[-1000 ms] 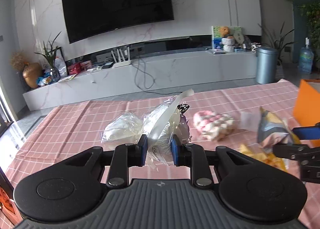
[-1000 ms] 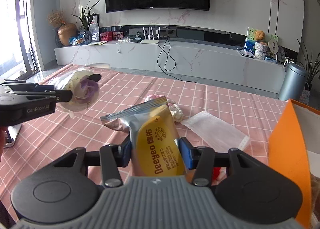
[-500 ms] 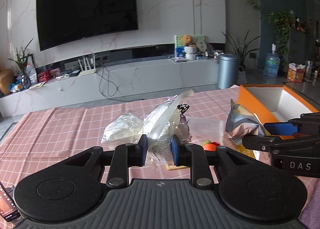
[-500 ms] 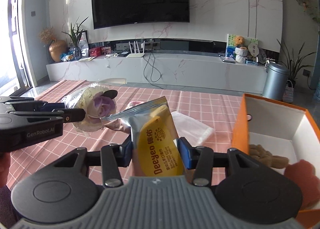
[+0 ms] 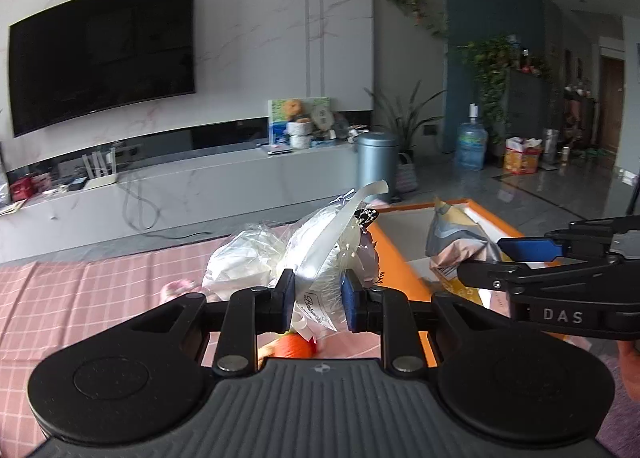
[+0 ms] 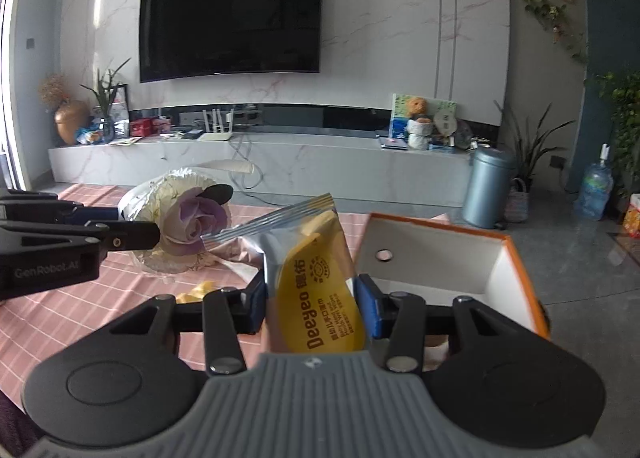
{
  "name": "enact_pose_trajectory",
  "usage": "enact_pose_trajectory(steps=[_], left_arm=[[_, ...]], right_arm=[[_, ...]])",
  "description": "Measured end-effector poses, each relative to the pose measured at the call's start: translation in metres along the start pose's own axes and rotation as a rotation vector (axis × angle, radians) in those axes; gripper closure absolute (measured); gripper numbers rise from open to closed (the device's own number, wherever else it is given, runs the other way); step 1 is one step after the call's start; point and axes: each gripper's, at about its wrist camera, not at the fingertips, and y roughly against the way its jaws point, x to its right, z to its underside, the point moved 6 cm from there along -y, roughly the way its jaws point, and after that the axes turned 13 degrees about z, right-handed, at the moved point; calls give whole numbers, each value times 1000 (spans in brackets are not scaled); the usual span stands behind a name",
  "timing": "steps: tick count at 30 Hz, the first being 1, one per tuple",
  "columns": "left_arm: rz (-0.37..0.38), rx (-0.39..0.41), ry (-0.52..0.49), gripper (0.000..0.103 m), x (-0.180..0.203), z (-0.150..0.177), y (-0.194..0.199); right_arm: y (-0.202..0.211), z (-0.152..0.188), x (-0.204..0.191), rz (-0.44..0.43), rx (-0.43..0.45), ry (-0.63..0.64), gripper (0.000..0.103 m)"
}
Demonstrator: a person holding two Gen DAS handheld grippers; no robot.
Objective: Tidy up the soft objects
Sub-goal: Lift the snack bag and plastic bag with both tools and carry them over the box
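1. The left hand-held gripper point(image 5: 318, 300) pinches a wrapped flower bouquet point(image 5: 320, 258) by its narrow lower end, its blue pads point(image 5: 349, 300) pressing the crinkled clear film from both sides. The bundle rises forward out of the jaws, held off the worktop point(image 5: 80, 290).
2. The bouquet is soft and irregular: glossy transparent wrap, white gauzy paper bunched at the left, a flat pale ribbon curling upward, and a small white tag with script hanging at the pinch point. In the right wrist view a mauve rose point(image 6: 196, 218) shows inside the wrap.
3. The worktop wears a pink cloth with a thin white grid; a small orange soft toy point(image 5: 294, 346) lies on it just under the left hand-held gripper.
4. The right hand-held gripper point(image 6: 310, 308) is closed on a wipes packet point(image 6: 316, 282), blue pads against both its sides. The packet stands upright in the jaws, puffy and pillow-shaped, silver foil with a yellow printed face and a crimped, ridged top seal.
5. Farthest right stands an orange box point(image 6: 520, 266), rigid and square-edged, white inside, open at the top, with a round hole in its wall. The packet is held just beside its left wall.
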Motion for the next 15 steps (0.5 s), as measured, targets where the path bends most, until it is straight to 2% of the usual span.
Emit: enact_pose_trajectory(steps=[9, 15], left_arm=[[147, 5, -88, 76, 58, -22, -41], [213, -23, -167, 76, 92, -25, -68]], right_arm=[[-4, -5, 60, 113, -13, 63, 58], [-16, 1, 96, 166, -65, 85, 58]])
